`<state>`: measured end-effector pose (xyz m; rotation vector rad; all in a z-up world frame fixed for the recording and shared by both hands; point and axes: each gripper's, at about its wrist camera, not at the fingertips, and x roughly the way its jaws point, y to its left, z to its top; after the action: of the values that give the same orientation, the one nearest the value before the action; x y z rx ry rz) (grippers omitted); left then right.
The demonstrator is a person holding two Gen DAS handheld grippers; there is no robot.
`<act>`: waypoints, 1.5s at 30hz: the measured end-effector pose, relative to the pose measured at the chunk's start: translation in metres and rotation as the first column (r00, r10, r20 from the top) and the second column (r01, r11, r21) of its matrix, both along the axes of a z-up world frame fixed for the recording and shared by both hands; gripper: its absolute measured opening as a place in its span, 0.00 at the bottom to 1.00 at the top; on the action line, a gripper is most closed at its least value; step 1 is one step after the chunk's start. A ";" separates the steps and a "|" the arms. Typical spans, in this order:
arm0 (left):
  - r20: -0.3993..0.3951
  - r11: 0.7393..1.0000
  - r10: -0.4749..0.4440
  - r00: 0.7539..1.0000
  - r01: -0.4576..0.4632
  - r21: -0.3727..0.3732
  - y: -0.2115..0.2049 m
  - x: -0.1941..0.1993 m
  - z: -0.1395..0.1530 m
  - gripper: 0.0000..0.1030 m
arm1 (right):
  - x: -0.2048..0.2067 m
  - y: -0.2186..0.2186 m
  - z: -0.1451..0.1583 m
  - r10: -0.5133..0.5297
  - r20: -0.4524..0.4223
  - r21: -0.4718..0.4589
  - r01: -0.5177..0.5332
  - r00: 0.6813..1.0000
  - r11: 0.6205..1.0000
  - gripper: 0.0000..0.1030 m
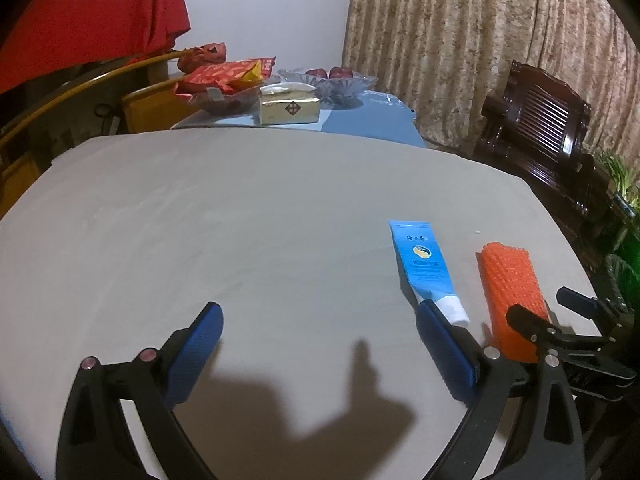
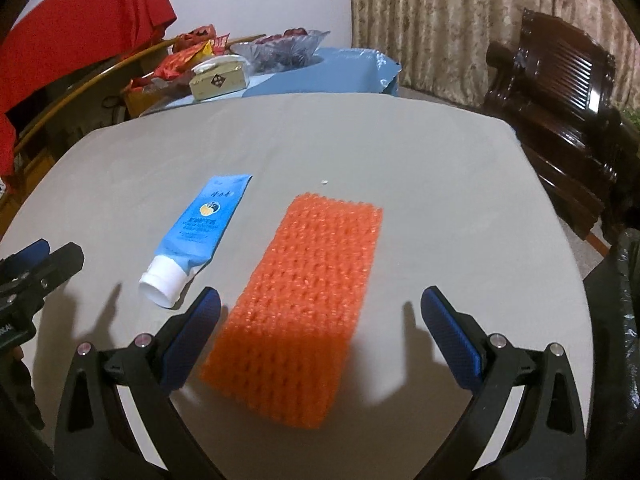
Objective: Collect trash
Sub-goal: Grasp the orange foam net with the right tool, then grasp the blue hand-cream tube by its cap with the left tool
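A blue tube (image 1: 424, 264) (image 2: 200, 228) with a white cap lies flat on the grey table (image 1: 240, 216) (image 2: 440, 168). To its right lies an orange foam net sleeve (image 1: 510, 292) (image 2: 304, 304). My left gripper (image 1: 320, 320) is open over bare tabletop; its right finger tip sits just beside the tube's cap. My right gripper (image 2: 320, 304) is open and straddles the near part of the orange sleeve, above it. The right gripper's black frame (image 1: 568, 332) shows in the left wrist view, and the left gripper's tip (image 2: 40, 264) shows at the left edge of the right wrist view.
A tiny white crumb (image 2: 325, 181) lies beyond the sleeve. Behind the grey table, a blue-covered table (image 1: 372, 120) holds a gold tissue box (image 1: 289, 109), snack bags (image 1: 228, 74) and glass bowls (image 1: 344, 80). A dark wooden chair (image 1: 552, 140) stands right, with black plastic (image 2: 624, 320) at the right edge.
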<state>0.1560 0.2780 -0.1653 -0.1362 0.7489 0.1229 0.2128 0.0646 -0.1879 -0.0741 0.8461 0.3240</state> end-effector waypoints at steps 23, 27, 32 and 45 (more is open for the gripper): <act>-0.012 0.999 -0.046 0.999 0.046 -0.021 -0.021 0.010 0.003 0.92 | -0.006 -0.001 -0.003 0.086 -0.071 0.042 -0.083 0.994 0.996 0.22; -0.014 0.997 -0.069 0.997 0.069 -0.025 -0.034 0.018 0.004 0.92 | -0.003 -0.017 0.002 0.062 -0.075 0.062 -0.057 0.995 0.996 0.21; -0.027 0.995 -0.099 0.995 0.098 -0.018 -0.050 0.029 0.000 0.92 | 0.006 -0.041 0.005 0.011 -0.072 0.057 -0.007 0.997 0.998 0.21; -0.148 0.992 -0.121 0.982 0.116 -0.038 -0.072 0.056 -0.033 0.68 | 0.013 -0.060 0.006 -0.006 -0.057 0.060 0.009 0.998 0.998 0.21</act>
<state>0.2118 0.2060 -0.1981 -0.1105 0.9074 0.0086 0.2255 0.0044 -0.1815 -0.0052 0.8919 0.3456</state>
